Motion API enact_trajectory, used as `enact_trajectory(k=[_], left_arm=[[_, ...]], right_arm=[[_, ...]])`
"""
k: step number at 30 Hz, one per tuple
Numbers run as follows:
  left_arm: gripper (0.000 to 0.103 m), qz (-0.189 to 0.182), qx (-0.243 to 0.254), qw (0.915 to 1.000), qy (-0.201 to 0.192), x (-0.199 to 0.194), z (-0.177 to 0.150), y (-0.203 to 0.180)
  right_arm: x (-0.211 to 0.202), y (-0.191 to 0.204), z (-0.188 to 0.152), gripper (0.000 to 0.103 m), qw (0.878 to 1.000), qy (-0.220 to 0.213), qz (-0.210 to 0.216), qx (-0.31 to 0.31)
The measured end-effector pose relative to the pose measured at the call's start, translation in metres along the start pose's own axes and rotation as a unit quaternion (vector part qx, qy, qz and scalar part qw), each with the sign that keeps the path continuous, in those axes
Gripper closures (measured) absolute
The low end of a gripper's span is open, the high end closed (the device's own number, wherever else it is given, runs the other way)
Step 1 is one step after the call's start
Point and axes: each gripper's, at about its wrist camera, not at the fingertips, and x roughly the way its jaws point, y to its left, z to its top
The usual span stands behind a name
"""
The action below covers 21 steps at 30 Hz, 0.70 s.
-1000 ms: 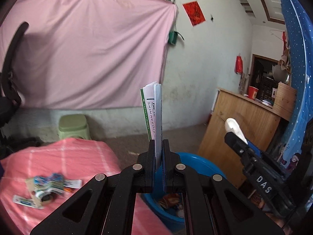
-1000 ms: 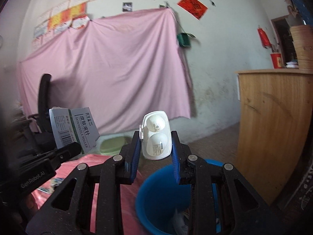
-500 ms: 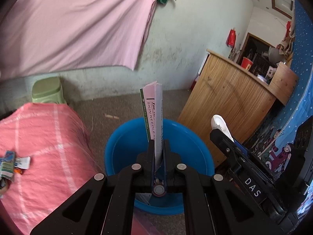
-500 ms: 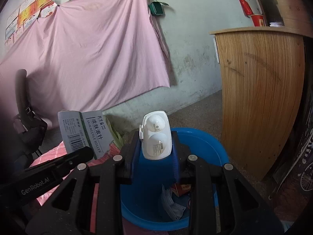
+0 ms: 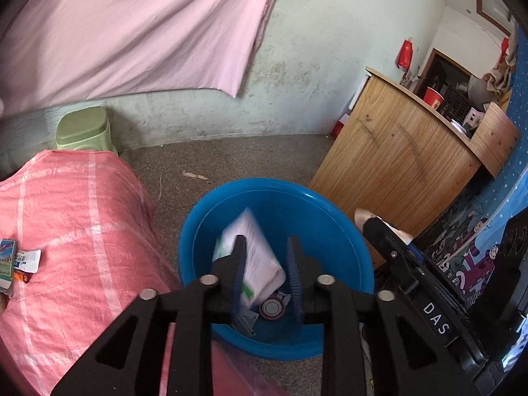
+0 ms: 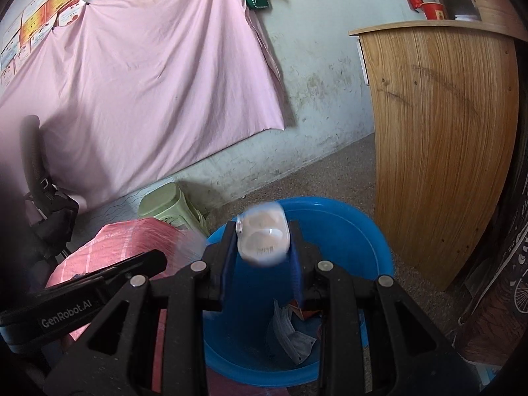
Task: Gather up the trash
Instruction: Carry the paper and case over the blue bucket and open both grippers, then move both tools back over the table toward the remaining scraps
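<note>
Receiving basin: the blue basin (image 5: 330,231) had come from the lower edge of both wrist views to sit squarely under both tools, at about six o'clock; a mask (image 6: 290,333) and other scraps already lay in it.
Left gripper: the left gripper (image 5: 266,242), clenched a second before, was opening its jaws, and the pads no longer pressed on anything.
Right gripper: the right gripper (image 6: 263,231) remained clamped on its load above the basin (no sign of letting go yet).
Carton: the carton (image 5: 257,254), upright a moment earlier, was tilted and blurred between the parted jaws, apparently dropping into the basin, so this item looked as good as collected.
White case: the white case (image 6: 264,241) sat between the right pads, probably next to be dropped.
Leftover wrappers: the wrappers (image 5: 19,260) lay on the pink cloth (image 5: 82,214) at nine o'clock, not yet fetched.
</note>
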Motion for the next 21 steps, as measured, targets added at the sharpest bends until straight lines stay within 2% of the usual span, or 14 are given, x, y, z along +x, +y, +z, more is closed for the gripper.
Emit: enact_trajectory(k=[6,12,15,18,20,21], left_arm=[[0.075,0.011,-0.009,0.9998,-0.012,-0.008,-0.002,0.009],[0.060,0.032,-0.017,0.9978,-0.055,-0.029,-0.003,0.020],[0.052,0.049,-0.022,0.9954,-0.079,-0.044,-0.004,0.028],[0.039,0.071,-0.026,0.9913,-0.108,-0.063,-0.007,0.037],[0.015,0.094,-0.030,0.9857,-0.137,-0.080,-0.011,0.043],[0.012,0.103,-0.032,0.9818,-0.156,-0.089,-0.014,0.046]], right_arm=[[0.000,-0.001,0.001,0.056,1.000,-0.003,0.001,0.000],[-0.004,0.006,0.003,0.055,1.000,-0.016,0.008,-0.012],[-0.009,0.012,0.004,0.050,0.999,-0.027,0.012,-0.022],[-0.015,0.021,0.007,0.037,0.998,-0.042,0.021,-0.032],[-0.022,0.030,0.008,0.028,0.997,-0.058,0.032,-0.042],[-0.026,0.035,0.010,0.021,0.996,-0.068,0.039,-0.048]])
